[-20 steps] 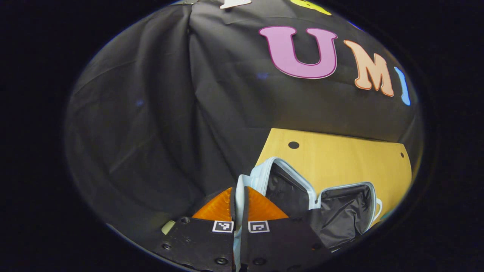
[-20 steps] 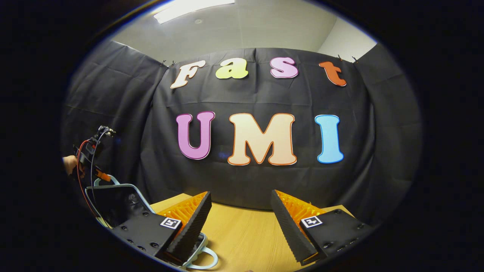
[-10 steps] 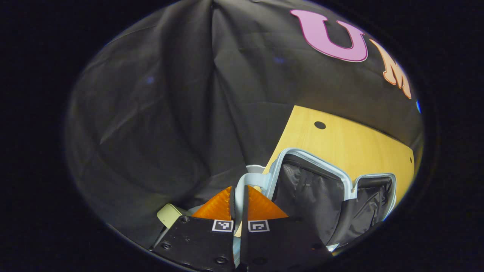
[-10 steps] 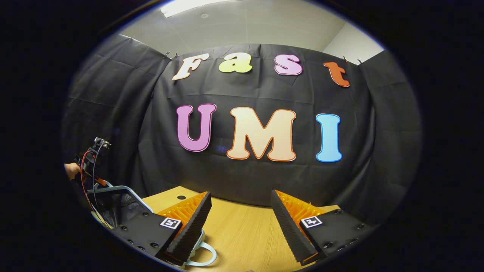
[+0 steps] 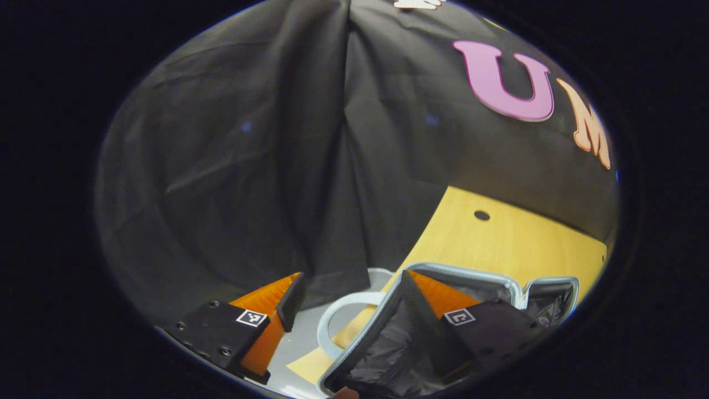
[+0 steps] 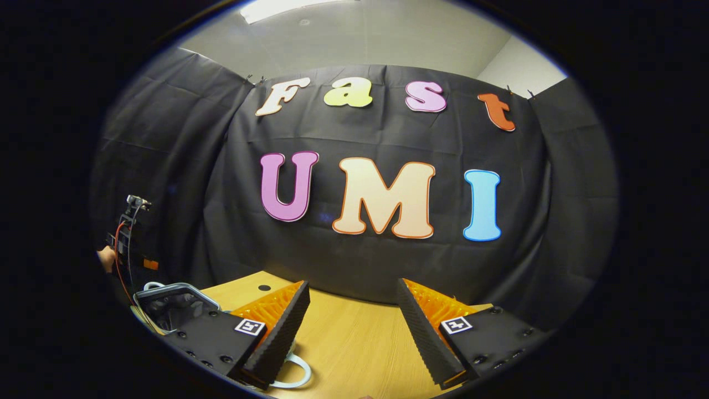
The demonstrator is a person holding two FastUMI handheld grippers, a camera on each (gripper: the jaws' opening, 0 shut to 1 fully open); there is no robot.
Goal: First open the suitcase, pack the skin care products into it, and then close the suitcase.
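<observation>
In the left gripper view the light blue suitcase [image 5: 501, 281] lies spread open on the wooden table [image 5: 498, 244], its black lining showing in both halves. A pale loop handle [image 5: 328, 321] sticks out from its near rim. My left gripper [image 5: 352, 280] is open above that handle, one finger on each side, touching nothing. The right finger hangs over the near half's lining. In the right gripper view my right gripper [image 6: 352, 287] stands open over the table [image 6: 354, 338], empty. The suitcase [image 6: 166, 299] sits at its far left, with the left gripper [image 6: 130, 244] above it.
Black cloth walls close in the table at the back and on the left. A small round hole [image 5: 482, 215] marks the tabletop near its far corner. Another pale loop handle [image 6: 296, 372] lies under my right gripper's left finger. A hand [image 6: 105, 257] holds the left gripper.
My left gripper was shut on the suitcase's rim and has now let go and opened. The lid has swung down flatter. The right gripper has hardly moved.
</observation>
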